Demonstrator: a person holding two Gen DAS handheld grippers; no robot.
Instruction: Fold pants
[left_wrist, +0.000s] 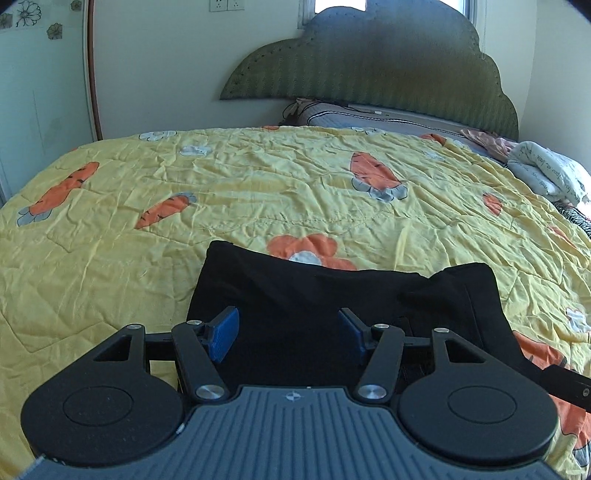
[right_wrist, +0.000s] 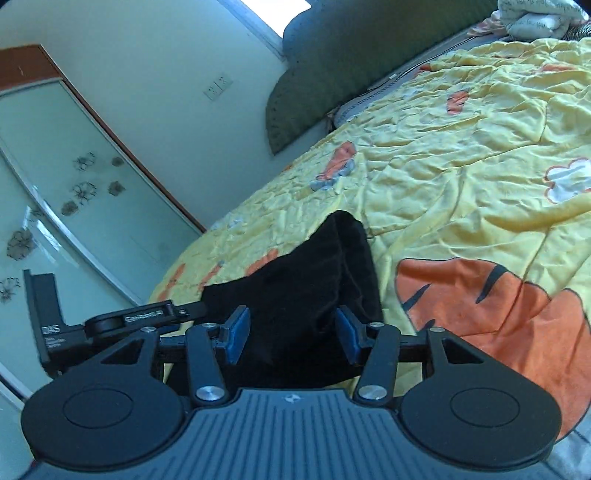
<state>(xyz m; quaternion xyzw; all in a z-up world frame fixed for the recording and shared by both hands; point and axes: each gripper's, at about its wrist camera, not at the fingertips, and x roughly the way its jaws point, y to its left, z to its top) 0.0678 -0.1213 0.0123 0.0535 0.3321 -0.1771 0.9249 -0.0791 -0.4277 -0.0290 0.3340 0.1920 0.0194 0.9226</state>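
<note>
Lying on quilt (left_wrist: 258, 192): black pants (left_wrist: 332, 302) (perhaps folded); headboard (left_wrist: 369, 62) beyond.

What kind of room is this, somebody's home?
Most likely a home bedroom: a bed under a yellow carrot-print quilt, a padded green headboard against the wall, and pillows at its foot. Black pants lie on the quilt.

The bed (left_wrist: 436, 122) is covered by a wrinkled yellow quilt (left_wrist: 258, 184) printed with carrots and flowers. Folded black pants (left_wrist: 314, 306) are laid flat on the quilt near its near edge. Pillows (left_wrist: 332, 114) and a bundled white cloth (left_wrist: 543, 170) are seen at the head edge.
</note>
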